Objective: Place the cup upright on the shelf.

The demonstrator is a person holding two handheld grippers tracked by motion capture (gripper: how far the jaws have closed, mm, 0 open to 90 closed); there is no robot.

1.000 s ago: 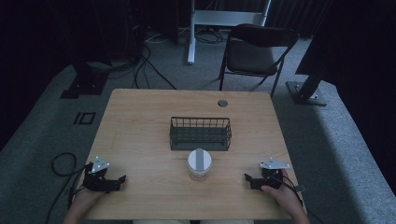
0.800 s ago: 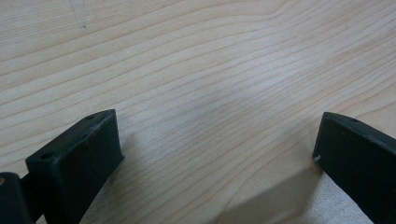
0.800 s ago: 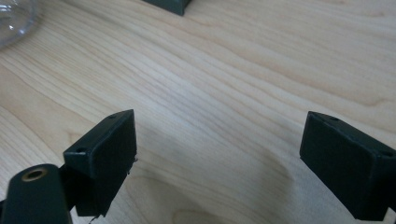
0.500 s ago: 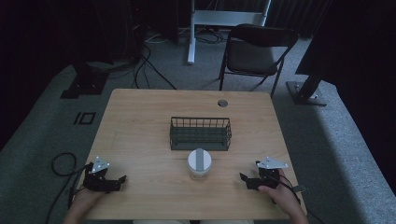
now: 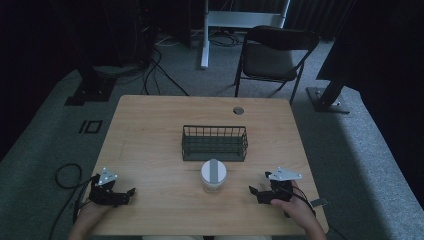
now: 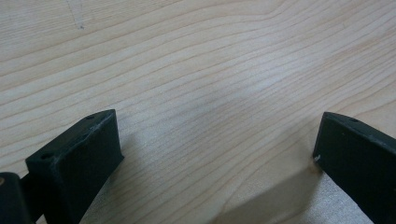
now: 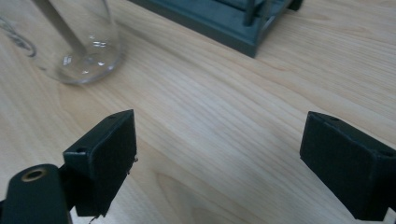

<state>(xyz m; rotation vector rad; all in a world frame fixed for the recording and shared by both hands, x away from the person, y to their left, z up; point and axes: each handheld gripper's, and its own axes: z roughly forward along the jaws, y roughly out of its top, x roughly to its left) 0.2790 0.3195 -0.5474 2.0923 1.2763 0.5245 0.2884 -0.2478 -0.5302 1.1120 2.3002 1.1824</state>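
wooden table (image 5: 150, 130), items placed against the wire basket (image 5: 214, 143) at its centre: glass jar (image 5: 213, 176) with white lid, upright, just in front of the basket. left gripper (image 5: 124, 192), front-left, jaws wide, empty. right gripper (image 5: 256, 191), front-right, jaws wide, empty, facing jar and basket.

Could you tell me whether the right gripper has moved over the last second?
Yes. The right gripper has slid left along the table, closer to the jar; jaws open.
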